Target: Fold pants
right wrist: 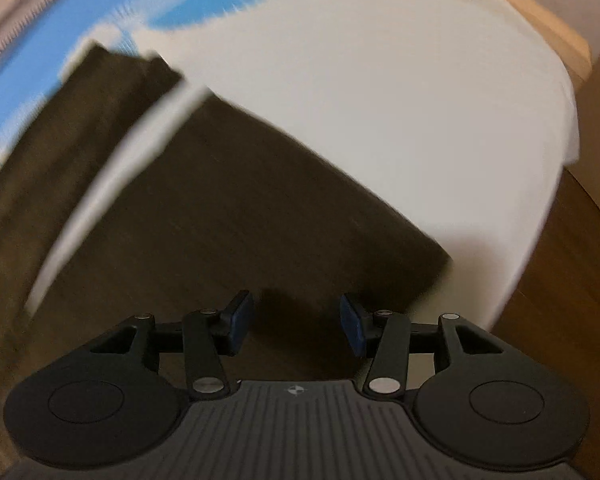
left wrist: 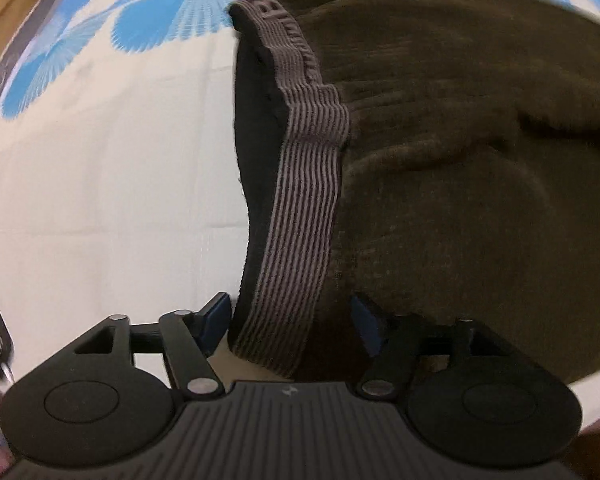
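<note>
The right wrist view is smeared by motion, so cloth edges there are soft, and the far ends of the pants [right wrist: 220, 208] run out of frame at lower left. In the left wrist view the pants [left wrist: 460, 160] are cut off at the right edge, and the raised lettering on the waistband [left wrist: 304, 184] is too blurred to read.

The left gripper [left wrist: 290, 322] has its blue pads spread wide, the waistband's near end lying in the gap between them; whether either pad touches the cloth cannot be told. The right gripper [right wrist: 297, 326] is likewise released, pads apart, hovering over dark fabric and gripping nothing.

The pants lie flat on the sheet [left wrist: 100, 180], white with blue fan prints. In the left view the waistband runs from the fingers away toward the top. In the right view two legs stretch diagonally toward upper left, a strip of sheet [right wrist: 112, 184] between them.
</note>
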The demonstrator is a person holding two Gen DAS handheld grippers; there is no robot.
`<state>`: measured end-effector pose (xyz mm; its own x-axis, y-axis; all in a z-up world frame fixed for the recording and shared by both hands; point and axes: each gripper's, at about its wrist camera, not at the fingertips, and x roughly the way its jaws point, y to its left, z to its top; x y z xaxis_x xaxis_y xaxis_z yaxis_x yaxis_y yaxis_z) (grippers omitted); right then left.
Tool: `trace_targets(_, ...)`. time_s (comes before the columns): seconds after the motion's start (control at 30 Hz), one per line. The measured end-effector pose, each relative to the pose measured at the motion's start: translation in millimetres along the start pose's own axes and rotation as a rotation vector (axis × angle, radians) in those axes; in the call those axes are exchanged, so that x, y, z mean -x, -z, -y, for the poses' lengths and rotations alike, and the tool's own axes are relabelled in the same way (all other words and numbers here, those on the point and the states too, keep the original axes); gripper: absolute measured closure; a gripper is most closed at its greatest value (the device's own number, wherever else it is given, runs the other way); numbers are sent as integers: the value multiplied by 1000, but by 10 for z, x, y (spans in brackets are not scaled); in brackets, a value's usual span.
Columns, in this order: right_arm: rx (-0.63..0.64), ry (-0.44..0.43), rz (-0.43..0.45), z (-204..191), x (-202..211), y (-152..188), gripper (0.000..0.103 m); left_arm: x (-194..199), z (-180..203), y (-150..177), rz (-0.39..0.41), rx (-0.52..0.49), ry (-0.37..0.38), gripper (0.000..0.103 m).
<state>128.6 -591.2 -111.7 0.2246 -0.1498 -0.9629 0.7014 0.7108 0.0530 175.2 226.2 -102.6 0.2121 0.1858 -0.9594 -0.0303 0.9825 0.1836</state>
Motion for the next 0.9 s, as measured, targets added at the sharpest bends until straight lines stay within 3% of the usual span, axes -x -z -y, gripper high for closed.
trace_targets(0.1, 48, 4, -13, 66, -40, 29, 53, 70, -115, 5, 19, 62, 32, 30)
trace_targets(0.2, 63, 38, 39, 82, 39, -3, 52, 201, -261, 2, 87, 151, 37, 29)
trace_targets(0.3, 40, 75, 114, 134, 125, -94, 45, 184, -342, 12, 69, 216, 74, 28)
trace_targets(0.37, 44, 104, 104, 200, 77, -105, 36, 112, -301, 35, 23, 190, 87, 26)
trace_targets(0.5, 108, 112, -29, 216, -135, -49, 36, 17, -164, 67, -21, 90, 54, 22)
trace_targets(0.73, 126, 81, -29, 320, -182, -97, 36, -10, -198, 21, -26, 117, 68, 25)
trace_targets(0.8, 151, 73, -23, 305, -170, -99, 44, -16, -179, 14, -16, 107, 63, 29)
trace_targets(0.87, 173, 42, -8, 256, -133, -93, 78, -11, -159, 7, -9, 93, 60, 33)
trace_targets(0.9, 187, 33, 5, 233, -113, -99, 85, -6, -149, 4, -3, 84, 58, 35)
